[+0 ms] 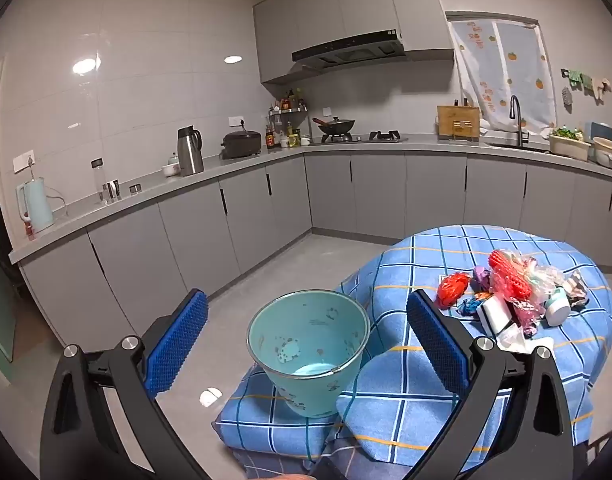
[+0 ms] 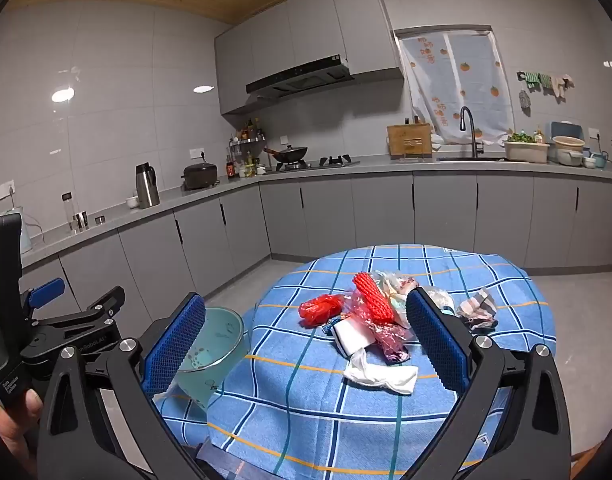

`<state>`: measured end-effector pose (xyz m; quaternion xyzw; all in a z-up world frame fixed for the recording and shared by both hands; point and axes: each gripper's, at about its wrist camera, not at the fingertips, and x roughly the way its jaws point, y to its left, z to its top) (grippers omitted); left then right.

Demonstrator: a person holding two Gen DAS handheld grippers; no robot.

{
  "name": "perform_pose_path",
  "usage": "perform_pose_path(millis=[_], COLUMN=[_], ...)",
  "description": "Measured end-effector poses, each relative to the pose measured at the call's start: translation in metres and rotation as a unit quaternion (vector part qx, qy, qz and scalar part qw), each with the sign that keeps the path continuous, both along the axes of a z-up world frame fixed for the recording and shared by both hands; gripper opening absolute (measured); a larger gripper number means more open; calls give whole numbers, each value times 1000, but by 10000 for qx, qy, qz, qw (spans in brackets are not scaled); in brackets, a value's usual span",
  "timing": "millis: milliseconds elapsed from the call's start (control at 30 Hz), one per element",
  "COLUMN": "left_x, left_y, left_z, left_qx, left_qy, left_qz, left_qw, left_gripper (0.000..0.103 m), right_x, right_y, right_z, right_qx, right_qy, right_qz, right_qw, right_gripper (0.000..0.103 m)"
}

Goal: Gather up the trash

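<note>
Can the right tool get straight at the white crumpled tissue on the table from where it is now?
Probably yes. The right tool is open and empty, and the white crumpled tissue lies at the near edge of the trash pile, on the tablecloth, with nothing on top of it or in front of it.

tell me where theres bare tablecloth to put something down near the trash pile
Bare cloth lies in front of the white tissue toward the near edge, and between the red bag and the teal bucket. The far table edge behind the pile also looks free. The middle is crowded: red foam net, sponge and wrappers overlap.
</note>
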<state>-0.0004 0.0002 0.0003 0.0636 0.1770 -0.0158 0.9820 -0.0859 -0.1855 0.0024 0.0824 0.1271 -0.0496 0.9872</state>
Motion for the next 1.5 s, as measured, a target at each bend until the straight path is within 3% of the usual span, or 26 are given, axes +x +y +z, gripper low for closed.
perform_pose_path(millis=[1500], left_x=[-1], left_y=[9], left_z=[4], left_qx=[-39], left_qy=[-116], left_qz=[84], left_qw=[9999], left_gripper=[98], right_x=[1], right_y=[-2], right_z=[-1], right_qx=[35], right_qy=[8], right_qz=[9], right_qw=[10000], right_gripper=[99])
